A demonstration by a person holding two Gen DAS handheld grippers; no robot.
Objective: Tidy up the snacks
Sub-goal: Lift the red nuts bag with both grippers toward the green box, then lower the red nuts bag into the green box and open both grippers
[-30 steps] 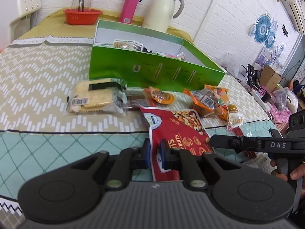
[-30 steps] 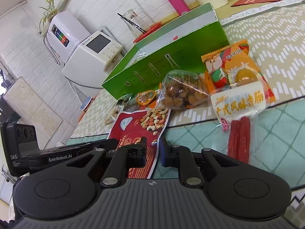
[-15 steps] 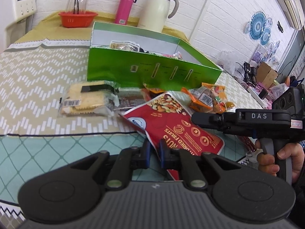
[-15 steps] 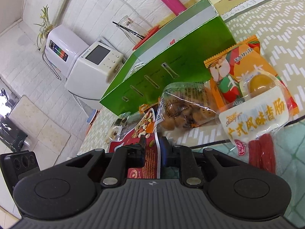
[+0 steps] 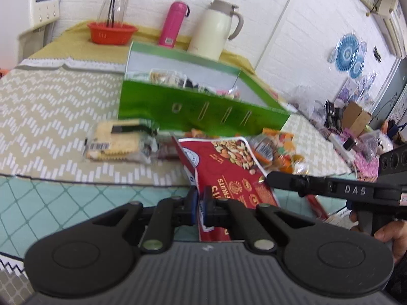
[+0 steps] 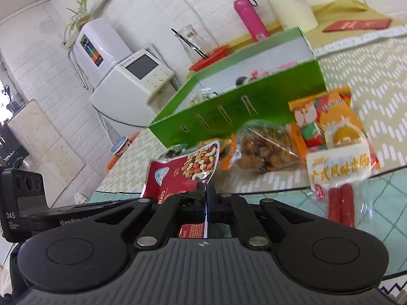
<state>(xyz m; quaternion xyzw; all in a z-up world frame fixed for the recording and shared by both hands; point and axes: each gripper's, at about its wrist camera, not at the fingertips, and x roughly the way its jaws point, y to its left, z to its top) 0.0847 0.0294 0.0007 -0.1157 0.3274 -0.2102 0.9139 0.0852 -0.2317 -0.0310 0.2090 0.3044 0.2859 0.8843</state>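
Note:
A red bag of mixed nuts (image 5: 229,167) is held up off the table by both grippers. My left gripper (image 5: 199,202) is shut on its near left edge. My right gripper (image 6: 205,198) is shut on its near right edge; the bag (image 6: 183,172) shows in the right wrist view too. Behind stands an open green box (image 5: 198,109) with several snacks inside, also in the right wrist view (image 6: 241,109). A cracker pack (image 5: 117,139) lies left of the bag.
Loose snacks lie right of the bag: a clear pack of nuts (image 6: 264,147), an orange pack (image 6: 323,117), a sausage pack (image 6: 340,178). A pink bottle (image 5: 174,23), cream jug (image 5: 216,29) and red basket (image 5: 112,33) stand behind the box.
The nut bag has been lifted off the table by both grippers and now tilts up toward the box. The right gripper closed tighter on its edge.

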